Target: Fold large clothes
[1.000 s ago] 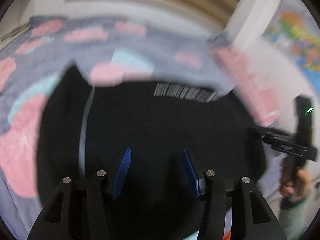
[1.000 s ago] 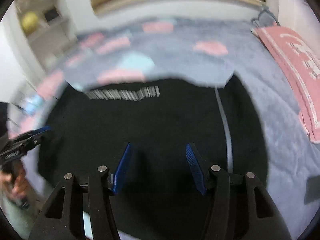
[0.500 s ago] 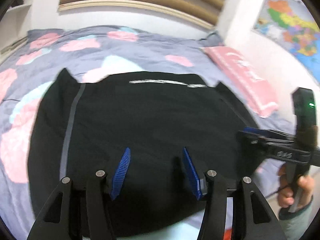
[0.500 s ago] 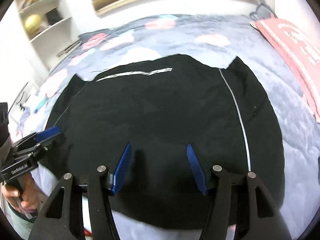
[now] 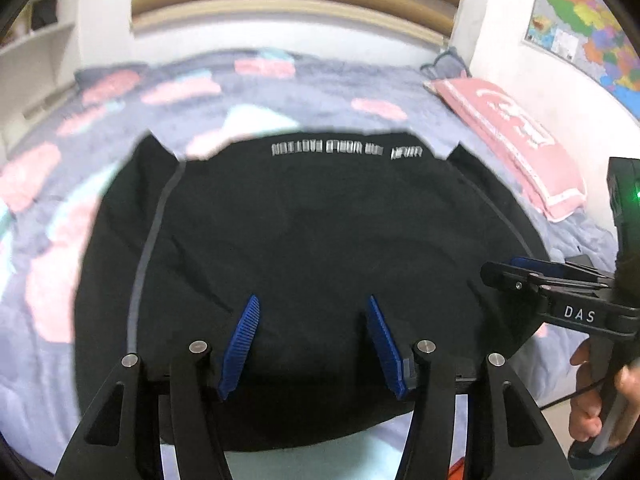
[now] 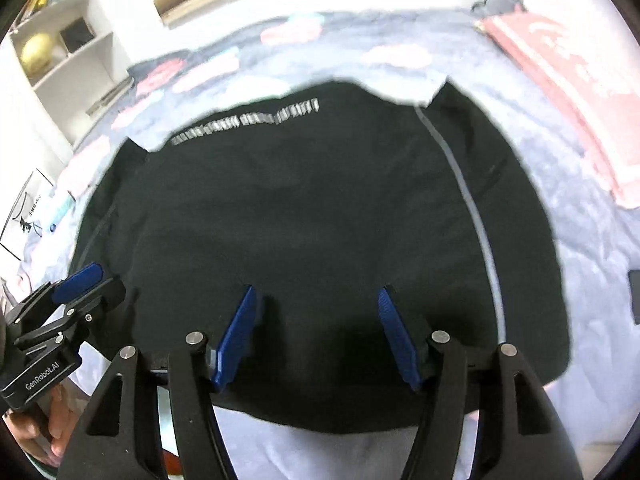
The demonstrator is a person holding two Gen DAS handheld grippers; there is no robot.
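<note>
A large black garment lies spread flat on the bed, with a line of white lettering near its far edge and a grey stripe down one side. My left gripper hovers above its near hem; its jaws are opening and nothing is between them. The right wrist view shows the same garment. My right gripper is open over the near hem and holds nothing. Each gripper shows at the side of the other's view: the right gripper and the left gripper.
The bedspread is grey-blue with pink and pale patches. A pink pillow lies at the bed's right side. A white shelf stands at the left, a map hangs on the right wall. A hand grips the right tool's handle.
Both grippers have drawn back and risen from the garment, so more of it and the bed shows. Both pairs of jaws stand slightly wider.
</note>
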